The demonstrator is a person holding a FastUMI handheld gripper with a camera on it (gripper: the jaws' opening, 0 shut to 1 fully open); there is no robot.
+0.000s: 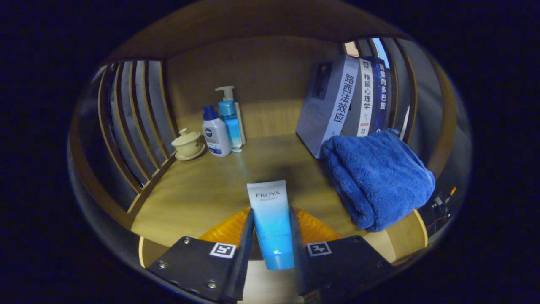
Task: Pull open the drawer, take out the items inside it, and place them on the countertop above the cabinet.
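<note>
The gripper (272, 236) clamps a light-blue plastic tube (271, 223) over the wooden countertop (198, 190), folded blue towel (377, 179) at two o'clock.

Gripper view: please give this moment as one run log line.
gripper: shut on tube | tube: upright over countertop | right: blue towel | step: placing

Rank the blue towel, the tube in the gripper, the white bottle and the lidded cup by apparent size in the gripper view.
1. Blue towel
2. Tube, held between both fingers of the gripper; its nearness to the camera inflates it
3. White bottle
4. Lidded cup
</note>
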